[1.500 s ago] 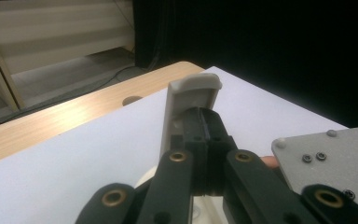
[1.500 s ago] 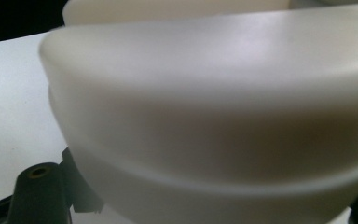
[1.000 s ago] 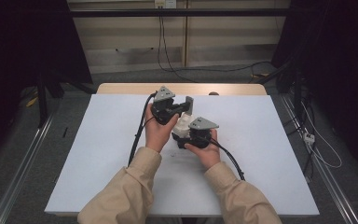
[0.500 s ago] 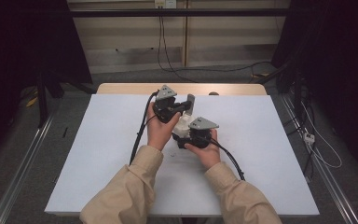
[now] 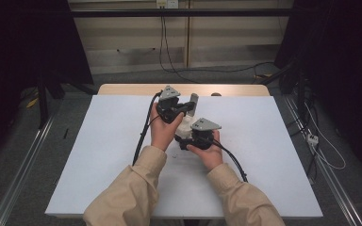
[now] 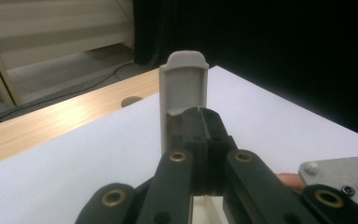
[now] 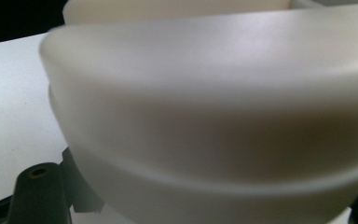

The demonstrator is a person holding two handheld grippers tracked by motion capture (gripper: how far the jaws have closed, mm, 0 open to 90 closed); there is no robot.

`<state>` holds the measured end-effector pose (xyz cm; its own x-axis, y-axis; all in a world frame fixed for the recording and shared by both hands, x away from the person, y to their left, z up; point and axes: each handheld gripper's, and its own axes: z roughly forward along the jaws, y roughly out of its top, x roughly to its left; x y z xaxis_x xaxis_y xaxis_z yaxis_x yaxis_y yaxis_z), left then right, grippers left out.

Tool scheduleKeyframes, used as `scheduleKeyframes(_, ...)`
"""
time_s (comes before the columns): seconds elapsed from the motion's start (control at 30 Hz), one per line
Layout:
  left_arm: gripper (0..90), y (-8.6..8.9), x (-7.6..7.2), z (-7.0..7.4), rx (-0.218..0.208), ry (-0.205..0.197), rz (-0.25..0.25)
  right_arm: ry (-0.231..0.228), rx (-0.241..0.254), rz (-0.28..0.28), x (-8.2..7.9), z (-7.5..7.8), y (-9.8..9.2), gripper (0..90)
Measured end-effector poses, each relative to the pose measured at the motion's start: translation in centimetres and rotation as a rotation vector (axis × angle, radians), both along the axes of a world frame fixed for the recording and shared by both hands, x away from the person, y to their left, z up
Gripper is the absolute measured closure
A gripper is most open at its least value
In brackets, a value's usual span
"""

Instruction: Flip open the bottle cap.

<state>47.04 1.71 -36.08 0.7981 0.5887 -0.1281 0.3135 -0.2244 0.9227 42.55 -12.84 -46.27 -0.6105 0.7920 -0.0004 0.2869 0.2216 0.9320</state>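
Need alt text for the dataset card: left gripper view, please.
The left gripper, its black jaws closed, holds a pale grey plastic piece upright over a white table. A wooden edge strip and dark background lie beyond.

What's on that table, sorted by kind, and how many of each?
Handheld grippers: 2, the left gripper and the right gripper.
Whitish plastic pieces: 2, a grey flat piece and a white rounded part.
White table: 1.
Total: 5.
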Motion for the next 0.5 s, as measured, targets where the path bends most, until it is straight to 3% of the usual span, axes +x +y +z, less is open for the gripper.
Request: scheduleKeyframes(0.5,90.0,-0.57,0.44,-0.66,0.010,0.013,0.004,0.001,0.001,0.000,0.01,0.00,-0.01,18.6)
